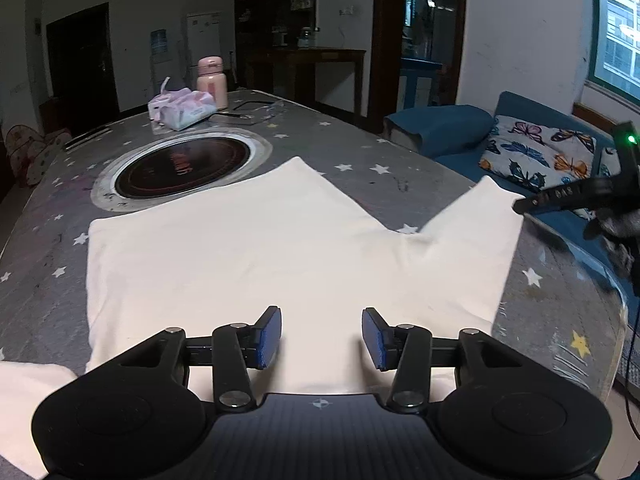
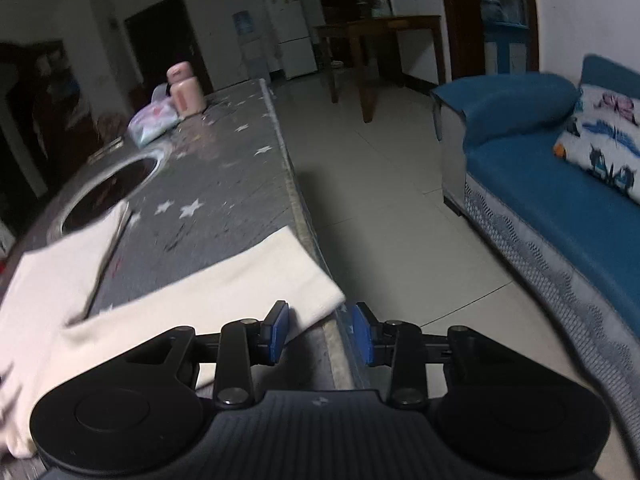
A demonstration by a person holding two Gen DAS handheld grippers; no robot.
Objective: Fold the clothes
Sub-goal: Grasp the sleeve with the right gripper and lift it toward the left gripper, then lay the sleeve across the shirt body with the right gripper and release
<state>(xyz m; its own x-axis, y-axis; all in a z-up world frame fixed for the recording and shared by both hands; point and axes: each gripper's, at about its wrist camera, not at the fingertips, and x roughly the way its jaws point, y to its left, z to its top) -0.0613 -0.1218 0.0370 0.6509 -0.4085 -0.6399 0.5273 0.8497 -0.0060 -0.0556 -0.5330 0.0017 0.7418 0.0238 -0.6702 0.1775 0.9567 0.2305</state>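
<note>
A grey star-patterned worktop (image 1: 360, 148) carries a cream garment (image 1: 248, 256) spread flat near its front edge, one sleeve (image 2: 224, 292) reaching the worktop's right edge. Behind it sits a round black hob (image 1: 182, 166), then a tissue pack (image 1: 182, 110) and a pink flask (image 1: 212, 80). The left claw (image 1: 322, 338) hovers wide open over the garment, holding nothing. The right claw (image 2: 320, 334) is open and empty at the sleeve's tip.

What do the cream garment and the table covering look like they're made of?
Cream garment: likely soft matte knit cotton; it lies limp with gentle creases. Table covering: probably printed vinyl or oilcloth; its grey star pattern has a slight sheen and lies flat.
</note>
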